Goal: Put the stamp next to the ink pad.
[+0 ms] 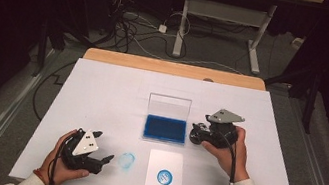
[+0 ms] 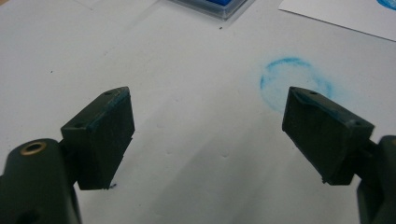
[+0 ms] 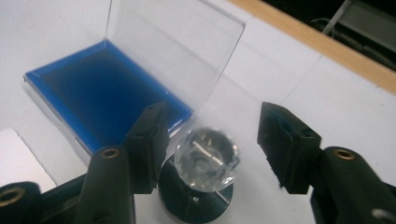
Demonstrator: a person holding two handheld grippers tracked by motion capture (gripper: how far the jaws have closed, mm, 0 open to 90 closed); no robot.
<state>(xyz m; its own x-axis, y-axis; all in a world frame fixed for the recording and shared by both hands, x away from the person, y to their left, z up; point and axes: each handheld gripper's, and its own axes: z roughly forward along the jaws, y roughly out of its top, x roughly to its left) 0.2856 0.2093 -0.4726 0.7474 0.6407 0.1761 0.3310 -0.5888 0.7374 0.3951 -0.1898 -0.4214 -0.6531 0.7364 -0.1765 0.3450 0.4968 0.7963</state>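
An open ink pad (image 1: 165,128) with a blue cushion (image 3: 102,88) lies mid-table, its clear lid (image 3: 173,51) standing upright. Just right of it stands a stamp (image 3: 208,161) with a faceted clear knob on a dark round base. My right gripper (image 1: 198,131) is open, its jaws on either side of the knob (image 3: 212,112) and the right pad clearly off it. At the front left, my left gripper (image 1: 104,146) is open with nothing between its jaws (image 2: 208,93), beside a blue ring smudge (image 2: 294,79) on the white tabletop.
A white sheet (image 1: 166,161) with a round blue print (image 1: 164,176) lies at the front centre. The white board (image 1: 101,92) rests on a wooden table whose edge (image 1: 171,68) shows at the back. Cables and a desk frame (image 1: 226,11) are on the floor beyond.
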